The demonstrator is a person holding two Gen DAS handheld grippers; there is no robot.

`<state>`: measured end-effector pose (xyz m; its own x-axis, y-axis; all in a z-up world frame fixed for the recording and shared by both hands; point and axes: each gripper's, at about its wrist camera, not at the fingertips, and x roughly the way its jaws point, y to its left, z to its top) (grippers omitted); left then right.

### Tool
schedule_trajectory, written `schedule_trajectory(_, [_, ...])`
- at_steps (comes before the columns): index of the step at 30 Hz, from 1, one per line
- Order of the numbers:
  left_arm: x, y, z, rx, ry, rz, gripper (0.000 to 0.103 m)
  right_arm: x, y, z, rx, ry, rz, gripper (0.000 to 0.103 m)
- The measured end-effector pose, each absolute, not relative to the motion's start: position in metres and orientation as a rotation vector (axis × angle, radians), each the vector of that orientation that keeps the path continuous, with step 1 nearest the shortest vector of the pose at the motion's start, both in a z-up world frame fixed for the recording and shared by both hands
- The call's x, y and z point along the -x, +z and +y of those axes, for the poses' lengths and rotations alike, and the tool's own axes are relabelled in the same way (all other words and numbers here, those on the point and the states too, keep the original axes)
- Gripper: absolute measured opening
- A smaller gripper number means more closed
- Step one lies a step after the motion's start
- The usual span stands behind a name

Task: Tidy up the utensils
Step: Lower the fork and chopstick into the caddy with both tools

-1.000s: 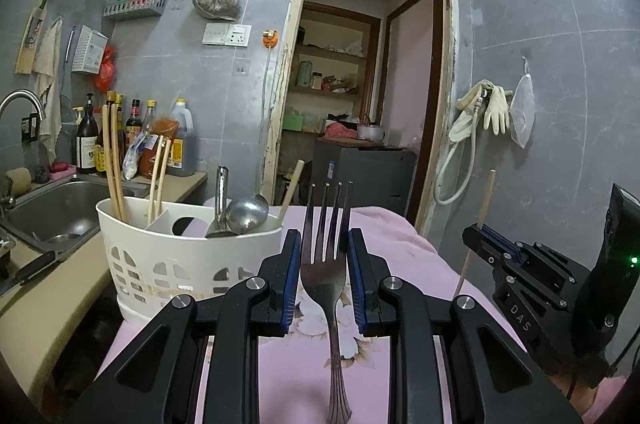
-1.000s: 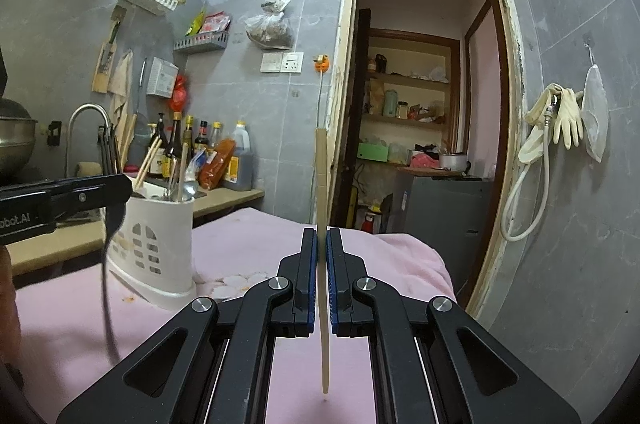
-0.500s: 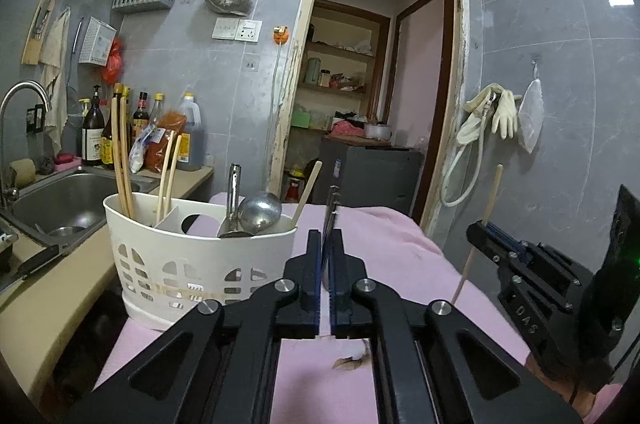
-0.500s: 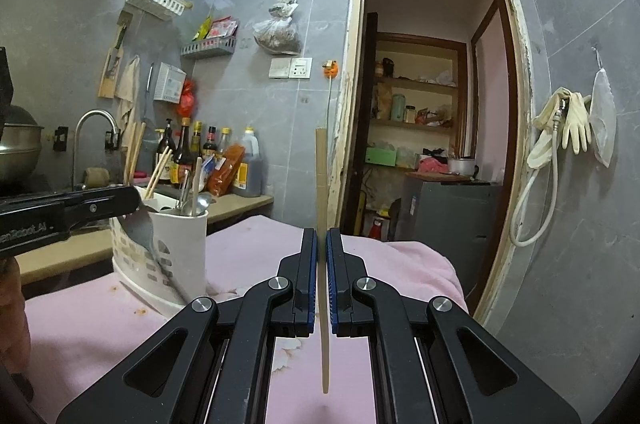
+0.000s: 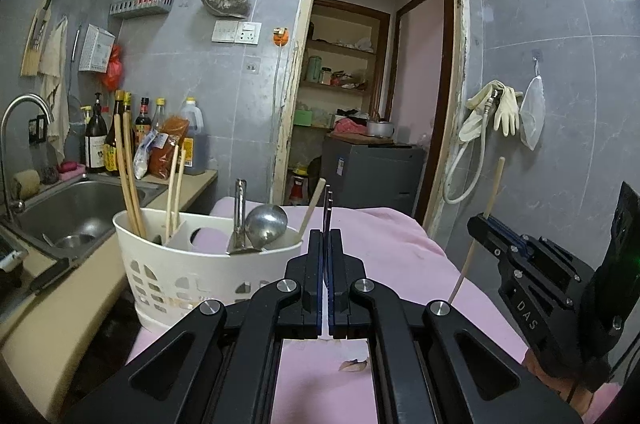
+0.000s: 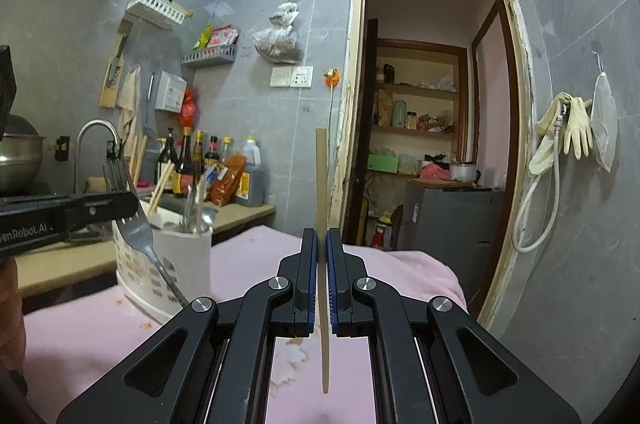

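Observation:
My left gripper (image 5: 327,236) is shut on a metal fork (image 5: 328,202), held upright and seen edge-on; the right wrist view shows the fork (image 6: 138,230) side-on in that gripper (image 6: 126,204), beside the caddy. A white slotted utensil caddy (image 5: 180,272) stands on the pink cloth, holding chopsticks (image 5: 130,180) and a metal ladle (image 5: 266,222). My right gripper (image 6: 322,248) is shut on a single wooden chopstick (image 6: 321,184), held upright above the cloth; it also shows in the left wrist view (image 5: 486,220).
A steel sink (image 5: 76,204) with a tap lies left of the caddy. Sauce bottles (image 5: 160,140) line the counter behind it. A pink cloth (image 5: 392,236) covers the table. An open doorway (image 5: 372,112) is straight behind. A hose and gloves (image 5: 490,108) hang at right.
The left gripper has closed on the fork, turned it edge-on and lifted it. Both grippers have moved closer to the caddy. The right gripper still holds the chopstick.

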<state>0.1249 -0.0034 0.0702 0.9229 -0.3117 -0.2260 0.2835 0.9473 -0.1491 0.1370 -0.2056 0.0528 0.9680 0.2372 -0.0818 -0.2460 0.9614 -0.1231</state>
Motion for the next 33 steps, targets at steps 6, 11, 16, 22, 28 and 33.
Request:
schedule_trajectory(6, [-0.121, 0.092, 0.011, 0.108, -0.294, 0.240, 0.000, -0.132, 0.075, -0.190, 0.120, 0.285, 0.017, 0.003])
schedule_trajectory(11, [-0.120, 0.120, 0.033, 0.113, -0.267, 0.233, 0.000, -0.134, 0.099, -0.171, 0.080, 0.349, -0.017, 0.003])
schedule_trajectory(16, [-0.116, 0.148, 0.064, 0.122, -0.189, 0.165, 0.000, -0.137, 0.121, -0.147, 0.042, 0.425, -0.059, 0.003])
schedule_trajectory(22, [-0.110, 0.167, 0.104, 0.157, -0.097, 0.097, 0.000, -0.153, 0.141, -0.115, -0.010, 0.521, -0.085, 0.003])
schedule_trajectory(28, [-0.124, 0.168, 0.126, 0.124, 0.027, 0.104, 0.000, -0.181, 0.141, -0.092, -0.011, 0.540, -0.067, 0.003])
schedule_trajectory(33, [-0.151, 0.151, 0.120, 0.051, 0.093, 0.150, 0.000, -0.206, 0.126, -0.076, 0.031, 0.513, -0.018, 0.003])
